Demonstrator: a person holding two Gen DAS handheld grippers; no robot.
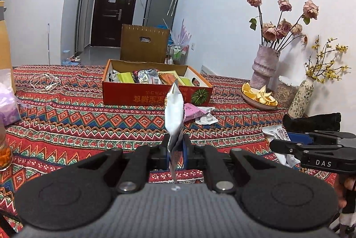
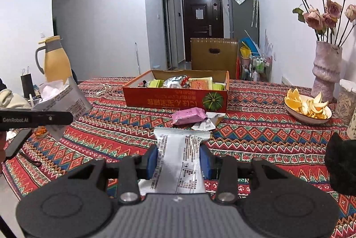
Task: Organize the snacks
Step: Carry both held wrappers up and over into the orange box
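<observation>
The left gripper (image 1: 175,149) is squeezed tight on a silver snack packet (image 1: 174,113), which stands up thin and on edge between the two fingers. The right gripper (image 2: 180,160) is closed on a white snack packet (image 2: 180,162) with small black writing, held flat and facing up. Both packets are up off the table (image 2: 255,133), which has a red zigzag cloth on it.

Farther back on the cloth sits an open red cardboard box (image 2: 173,100) with a green pumpkin picture on its front. Inside it are lots of snacks: green packets, an orange one, and some shiny silver ones, all piled together. Just in front of the box lie a pink snack packet (image 2: 189,116) and a small white packet (image 2: 205,123), touching each other.

Over on the right is a shallow bowl (image 2: 308,119) full of orange peels. Behind it stands a tall pinkish vase (image 2: 326,68) holding dried pink roses. A clear jar (image 2: 346,100) beside the vase has something brown in it. A yellow jug (image 2: 54,60) stands at the left side of the table.
</observation>
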